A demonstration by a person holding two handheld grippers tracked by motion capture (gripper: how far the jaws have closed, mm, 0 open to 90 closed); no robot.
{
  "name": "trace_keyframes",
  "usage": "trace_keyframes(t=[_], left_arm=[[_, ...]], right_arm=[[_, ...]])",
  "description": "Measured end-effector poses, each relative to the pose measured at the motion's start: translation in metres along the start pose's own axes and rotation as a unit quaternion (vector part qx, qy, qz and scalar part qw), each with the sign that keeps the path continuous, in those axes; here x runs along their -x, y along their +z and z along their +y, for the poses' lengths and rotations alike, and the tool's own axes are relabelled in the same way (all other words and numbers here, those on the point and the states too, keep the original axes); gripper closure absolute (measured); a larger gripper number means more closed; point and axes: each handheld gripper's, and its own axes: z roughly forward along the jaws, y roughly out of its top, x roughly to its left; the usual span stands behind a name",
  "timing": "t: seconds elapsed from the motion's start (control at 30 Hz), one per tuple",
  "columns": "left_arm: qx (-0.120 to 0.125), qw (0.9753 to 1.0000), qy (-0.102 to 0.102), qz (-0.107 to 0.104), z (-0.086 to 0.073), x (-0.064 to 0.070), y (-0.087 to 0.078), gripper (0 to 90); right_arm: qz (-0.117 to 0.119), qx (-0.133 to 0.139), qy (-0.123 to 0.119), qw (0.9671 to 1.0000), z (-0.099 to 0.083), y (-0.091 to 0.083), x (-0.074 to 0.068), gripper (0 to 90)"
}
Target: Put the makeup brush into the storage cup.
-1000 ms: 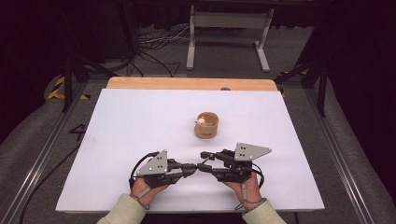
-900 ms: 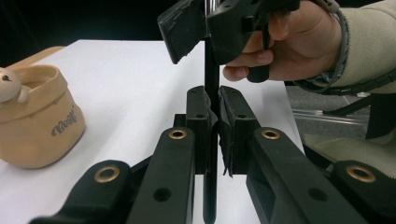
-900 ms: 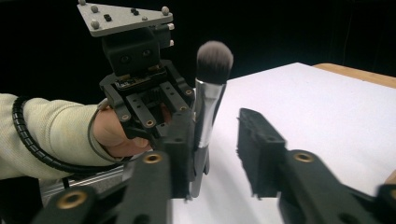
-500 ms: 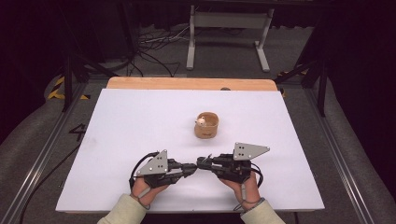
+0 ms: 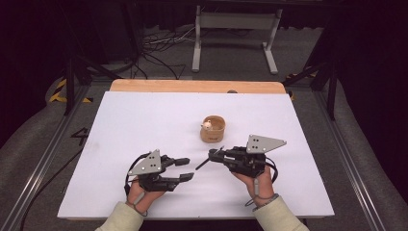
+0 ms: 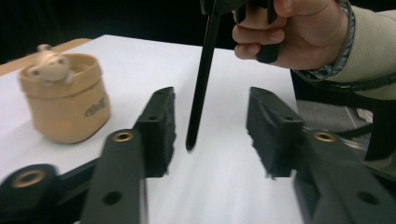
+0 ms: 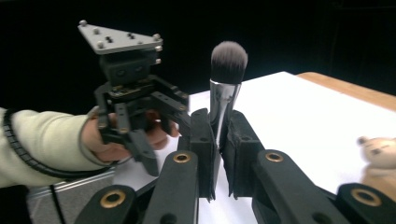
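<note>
A: Counted on the white worktop [image 5: 144, 120]: one tan pot [image 5: 213, 129] with one small figure [image 5: 207, 126] inside, one makeup brush [image 7: 224, 88], two tongs.

B: Open room?

A: Wide bare surface toward 9 and 12 o'clock; pot just past centre.

B: Tongs?

A: Left tongs [image 5: 185, 169] spread, touching nothing. Right tongs [image 5: 215, 155] pinching the brush's ferrule, handle tip near the left jaws.

The left gripper's [image 6: 212, 135] own jaws are smearing with motion blur in the left gripper view, edges ragged. The makeup brush's [image 6: 201, 79] handle is running off the top edge there, its upper part cut away. In the right gripper view the small figure [image 7: 379, 149] is slipping past the right edge, soft and blurred. From the high view, what is sitting in the little tan pot [image 5: 213, 129] is staying too small to make out.
</note>
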Motion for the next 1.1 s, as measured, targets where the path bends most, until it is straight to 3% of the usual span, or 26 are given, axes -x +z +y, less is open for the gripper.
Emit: trace_keyframes(t=[0.03,0.13,0.33,0.57,0.8,1.1], left_arm=[[0.001,1.0000,-0.005,0.006,-0.001,-0.001,-0.003,43.8],[0.008,0.9996,-0.011,0.024,-0.002,-0.003,-0.010,31.3],[0.016,0.9987,-0.016,0.045,-0.006,-0.007,-0.020,21.9],[0.012,0.9981,-0.020,0.058,-0.008,-0.010,-0.019,19.7],[0.010,0.9980,-0.022,0.058,-0.009,-0.013,-0.016,18.6],[0.009,0.9979,-0.027,0.058,-0.010,-0.014,-0.016,18.6]], right_arm=[[-0.005,-0.002,-0.002,1.0000,0.004,0.000,0.002,83.1],[-0.022,-0.008,-0.009,0.9997,0.016,0.000,0.005,83.2],[-0.058,-0.023,-0.021,0.9978,0.038,0.000,0.017,83.1],[-0.090,-0.028,-0.028,0.9952,0.055,-0.002,0.029,83.1],[-0.118,-0.025,-0.031,0.9922,0.068,-0.004,0.040,83.1],[-0.161,-0.025,-0.032,0.9860,0.078,-0.001,0.052,83.2]])
